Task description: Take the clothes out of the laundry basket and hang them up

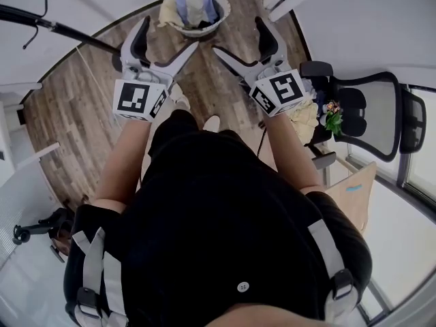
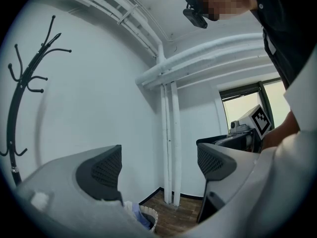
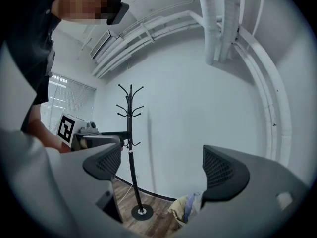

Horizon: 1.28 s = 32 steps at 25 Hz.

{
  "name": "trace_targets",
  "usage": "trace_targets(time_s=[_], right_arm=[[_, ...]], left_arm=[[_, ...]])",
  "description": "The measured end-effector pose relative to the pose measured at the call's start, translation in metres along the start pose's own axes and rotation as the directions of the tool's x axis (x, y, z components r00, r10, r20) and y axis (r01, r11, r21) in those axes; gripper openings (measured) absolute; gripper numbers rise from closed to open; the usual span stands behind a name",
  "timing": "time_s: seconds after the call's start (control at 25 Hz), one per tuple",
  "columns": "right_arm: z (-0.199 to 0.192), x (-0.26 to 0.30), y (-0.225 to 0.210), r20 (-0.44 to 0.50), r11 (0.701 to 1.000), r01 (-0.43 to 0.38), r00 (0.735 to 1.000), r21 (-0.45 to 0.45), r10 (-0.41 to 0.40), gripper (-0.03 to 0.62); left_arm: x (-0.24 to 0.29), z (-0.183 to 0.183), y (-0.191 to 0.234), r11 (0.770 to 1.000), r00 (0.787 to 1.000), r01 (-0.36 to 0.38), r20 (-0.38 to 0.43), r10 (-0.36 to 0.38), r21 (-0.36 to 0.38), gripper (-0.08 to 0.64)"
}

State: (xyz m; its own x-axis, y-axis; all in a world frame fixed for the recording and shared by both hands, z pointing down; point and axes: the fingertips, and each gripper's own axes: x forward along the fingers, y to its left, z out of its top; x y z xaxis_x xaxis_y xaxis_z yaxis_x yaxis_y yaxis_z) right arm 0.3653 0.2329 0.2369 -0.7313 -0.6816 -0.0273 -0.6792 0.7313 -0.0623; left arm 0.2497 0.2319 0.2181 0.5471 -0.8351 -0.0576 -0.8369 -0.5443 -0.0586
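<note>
Currently the person is standing on the brown wood-plank floor (image 1: 75, 107), holding the left hand-held gripper (image 1: 167, 43) and the right hand-held gripper (image 1: 240, 41) out level in front of the body. Both are pointing toward the round white woven laundry basket (image 1: 199, 30), which is sitting on the floor just ahead, close to the white wall. Pale blue and cream clothes (image 1: 194, 2) are lying heaped inside it, with some cream cloth spilling over its left rim. The left hand-held gripper is standing with its jaws spread wide and nothing between them. In the left gripper view only the wall, a pair of white upright pipes (image 2: 171, 148) and a strip of floor are showing through the gap, while the basket is peeking out low beneath the left jaw. The right hand-held gripper is likewise gaping wide and carrying nothing. Through its gap the plain wall is showing, and the heap of clothes is appearing low beside its right jaw. Neither hand-held gripper is touching the basket or the clothes. A tall black metal coat stand (image 3: 130, 148) is standing on its round base on the floor, to the left of the basket and apart from it. A black mesh office chair (image 1: 368, 114) is sitting to the person's right, with a small bunch of flowers (image 1: 332, 114) lying close beside it.
</note>
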Motion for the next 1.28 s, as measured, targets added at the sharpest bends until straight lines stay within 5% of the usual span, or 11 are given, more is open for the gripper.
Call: trace_targets(time_s=[0.8,1.08,1.28], right_arm=[[-0.022,0.234,-0.117,-0.086,0.995,0.096,0.992,-0.017,-0.098,0.476],[-0.043,0.267,-0.172,-0.124,0.993,0.118,0.986,0.021,-0.114,0.471],[-0.059,0.306,-0.233,-0.135,0.997,0.074,0.988,0.036,-0.068,0.462]], left_arm=[[0.166,-0.05,0.214,0.988,0.99,0.14,-0.022,-0.141,-0.06,0.469],[0.225,-0.079,0.237,0.981,0.983,0.153,-0.081,-0.163,-0.116,0.468],[0.282,-0.107,0.265,0.988,0.986,0.098,-0.126,-0.112,-0.117,0.468]])
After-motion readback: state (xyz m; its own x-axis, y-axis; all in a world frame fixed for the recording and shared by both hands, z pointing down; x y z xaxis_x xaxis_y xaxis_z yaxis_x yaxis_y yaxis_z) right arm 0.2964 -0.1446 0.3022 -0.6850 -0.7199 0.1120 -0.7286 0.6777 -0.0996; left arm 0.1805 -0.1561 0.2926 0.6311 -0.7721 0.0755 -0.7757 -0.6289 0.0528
